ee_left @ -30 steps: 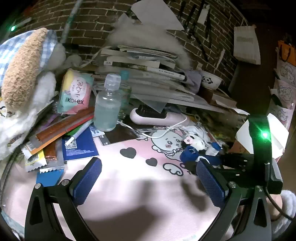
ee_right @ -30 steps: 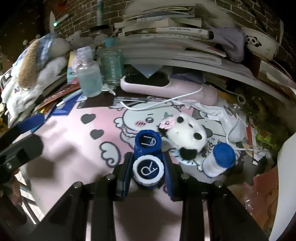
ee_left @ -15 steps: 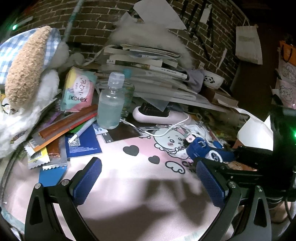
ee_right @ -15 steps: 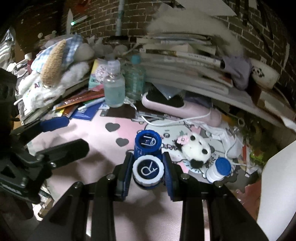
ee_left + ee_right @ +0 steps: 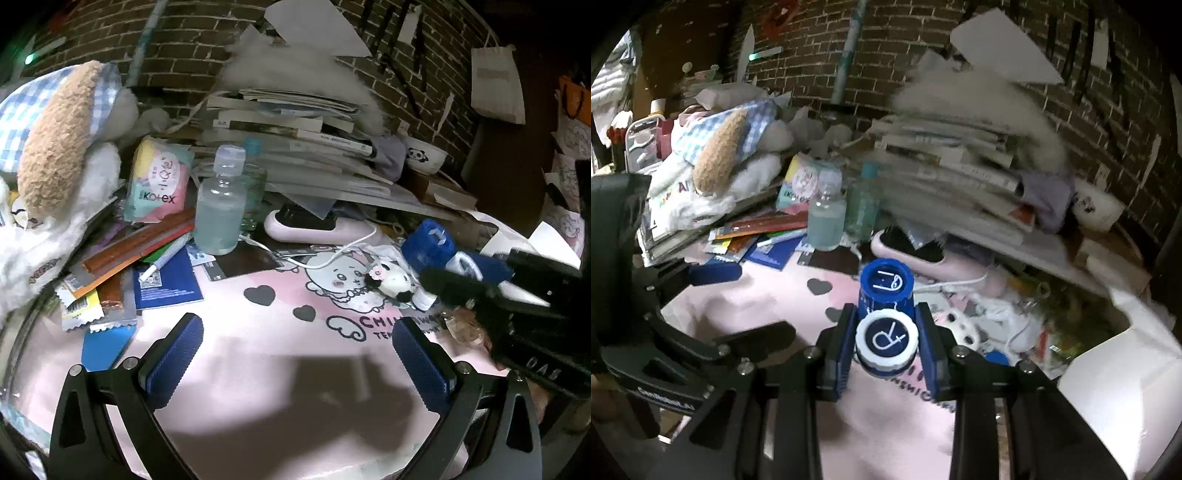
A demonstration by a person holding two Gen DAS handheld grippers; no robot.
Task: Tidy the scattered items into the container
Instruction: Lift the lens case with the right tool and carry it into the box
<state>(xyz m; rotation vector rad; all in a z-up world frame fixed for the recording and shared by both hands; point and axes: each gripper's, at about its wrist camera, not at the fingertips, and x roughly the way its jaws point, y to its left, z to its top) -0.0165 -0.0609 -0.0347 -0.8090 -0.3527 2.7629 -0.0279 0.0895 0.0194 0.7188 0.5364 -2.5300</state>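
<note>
My right gripper (image 5: 886, 328) is shut on a blue contact lens case (image 5: 886, 284) with caps marked L and R, and holds it in the air above the pink mat (image 5: 798, 306). In the left wrist view the lens case (image 5: 428, 243) and the right gripper (image 5: 517, 295) hang at the right. My left gripper (image 5: 297, 332) is open over the mat (image 5: 258, 354) with nothing between its fingers. A small panda toy (image 5: 391, 280) and a little white bottle (image 5: 424, 299) with a blue cap (image 5: 997, 357) lie on the mat.
A clear bottle (image 5: 219, 214), a pink hairbrush (image 5: 317, 230), a Kotex pack (image 5: 159, 181), pens and snack packets crowd the mat's far edge. Behind stand stacked books (image 5: 295, 140) and a plush toy (image 5: 55, 147). A white box-like thing (image 5: 1126, 369) is at the right.
The right gripper has risen from the mat with the lens case, leaving the panda toy and small bottle below. The left gripper has stayed open and pulled back a little.
</note>
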